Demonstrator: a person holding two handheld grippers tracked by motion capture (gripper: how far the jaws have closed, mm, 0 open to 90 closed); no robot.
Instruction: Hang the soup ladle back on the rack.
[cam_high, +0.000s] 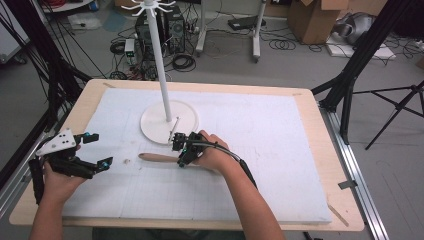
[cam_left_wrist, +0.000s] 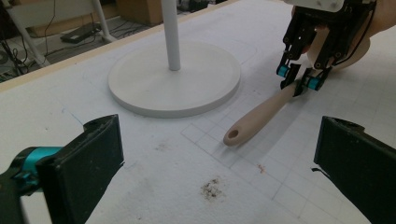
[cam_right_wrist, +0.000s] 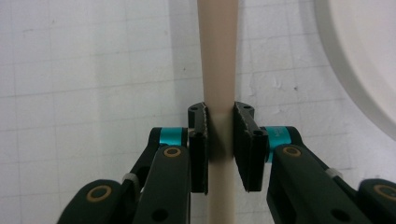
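A light wooden utensil (cam_high: 155, 157) lies flat on the white mat, its handle pointing left with a small hole at the end (cam_left_wrist: 233, 135). My right gripper (cam_high: 181, 159) points down over the handle and is shut on it. In the right gripper view both pads (cam_right_wrist: 200, 140) press the sides of the handle (cam_right_wrist: 218, 56). The utensil's head is hidden under the right hand. My left gripper (cam_high: 97, 150) stands open at the mat's left side, a hand's width left of the handle end. Its wide-apart jaws (cam_left_wrist: 222, 144) hold nothing.
A white stand with a round base (cam_high: 155, 125) and a tall pole (cam_high: 161, 65) sits just behind the right gripper, its base edge close to it (cam_right_wrist: 364, 60). The white mat (cam_high: 280, 150) covers a wooden table. A small brown stain (cam_left_wrist: 212, 186) marks the mat.
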